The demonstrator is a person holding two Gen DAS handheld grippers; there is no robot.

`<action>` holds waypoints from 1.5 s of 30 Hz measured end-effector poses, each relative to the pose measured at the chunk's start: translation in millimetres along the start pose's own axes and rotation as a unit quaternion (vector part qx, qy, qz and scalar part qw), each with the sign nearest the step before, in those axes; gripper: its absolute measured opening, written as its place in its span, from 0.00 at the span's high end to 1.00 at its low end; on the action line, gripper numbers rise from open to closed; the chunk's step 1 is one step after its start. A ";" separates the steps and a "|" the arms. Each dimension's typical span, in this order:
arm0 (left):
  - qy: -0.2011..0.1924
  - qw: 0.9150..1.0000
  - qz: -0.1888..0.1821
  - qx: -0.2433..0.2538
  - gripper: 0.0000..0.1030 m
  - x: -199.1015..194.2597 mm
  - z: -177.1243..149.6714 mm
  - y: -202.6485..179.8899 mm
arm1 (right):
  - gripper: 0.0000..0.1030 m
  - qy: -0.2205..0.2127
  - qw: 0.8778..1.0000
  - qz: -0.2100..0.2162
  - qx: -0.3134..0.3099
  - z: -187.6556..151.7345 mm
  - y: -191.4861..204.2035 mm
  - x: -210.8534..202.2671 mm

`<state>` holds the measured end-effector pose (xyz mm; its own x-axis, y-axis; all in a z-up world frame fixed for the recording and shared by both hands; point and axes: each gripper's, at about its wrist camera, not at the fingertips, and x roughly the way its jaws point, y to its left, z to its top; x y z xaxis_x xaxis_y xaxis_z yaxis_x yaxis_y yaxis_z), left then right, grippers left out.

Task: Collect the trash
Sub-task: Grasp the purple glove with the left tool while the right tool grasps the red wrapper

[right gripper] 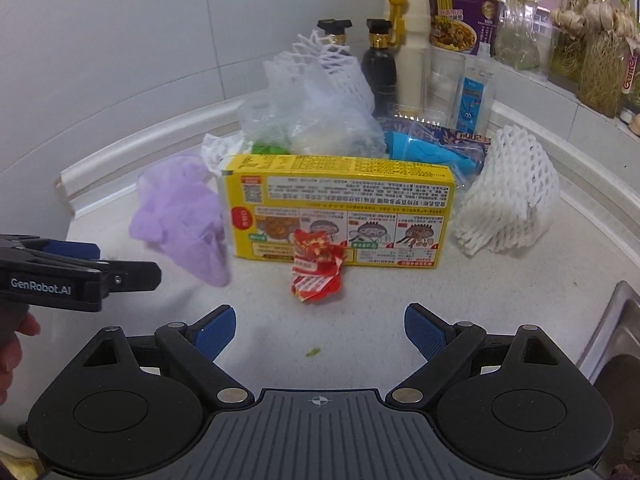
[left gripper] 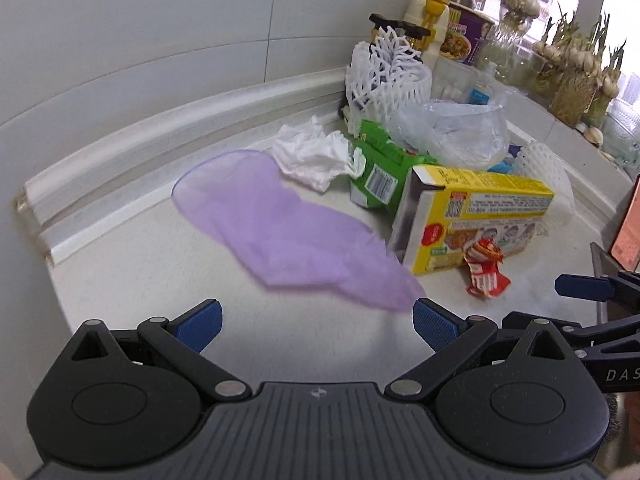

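A thin purple bag lies spread on the white counter; its near tip ends just ahead of my left gripper, which is open and empty. Beyond it sit crumpled white paper, a green packet, a yellow box and a red wrapper. In the right wrist view my right gripper is open and empty, with the red wrapper straight ahead against the yellow box. The purple bag lies left, beside the left gripper.
White foam nets, clear plastic bags and a blue pouch crowd behind the box. Dark bottles, a noodle cup and garlic jars line the back wall. A steel sink edge lies right.
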<state>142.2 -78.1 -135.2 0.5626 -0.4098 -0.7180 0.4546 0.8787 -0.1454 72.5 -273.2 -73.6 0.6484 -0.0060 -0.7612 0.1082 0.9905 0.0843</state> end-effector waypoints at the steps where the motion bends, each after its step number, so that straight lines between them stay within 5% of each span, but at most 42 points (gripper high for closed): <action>1: -0.004 1.000 0.001 0.002 0.01 3.4 3.0 0.1 | 0.10 0.000 1.000 0.000 0.001 1.6 -1.2 3.3; 16: -0.001 1.000 -0.019 0.012 0.20 37.9 21.3 4.2 | 0.20 0.001 1.000 0.005 0.017 9.9 -5.5 33.9; 24: -0.001 1.000 -0.026 -0.001 0.53 38.5 26.0 7.4 | 0.48 0.006 1.000 0.005 0.018 11.1 -1.9 42.0; 29: 0.010 1.000 -0.005 -0.015 0.90 40.4 30.6 14.2 | 0.70 0.005 1.000 0.002 0.017 11.2 -1.2 43.0; 45: -0.012 0.999 -0.026 -0.031 0.98 10.0 35.4 20.3 | 0.70 -0.016 0.999 0.003 0.033 12.9 0.6 25.8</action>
<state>181.5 -73.0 -121.3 0.5561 -0.4612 -0.6915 0.4404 0.8690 -0.2254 99.0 -274.5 -84.9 0.6724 -0.0051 -0.7402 0.1533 0.9793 0.1325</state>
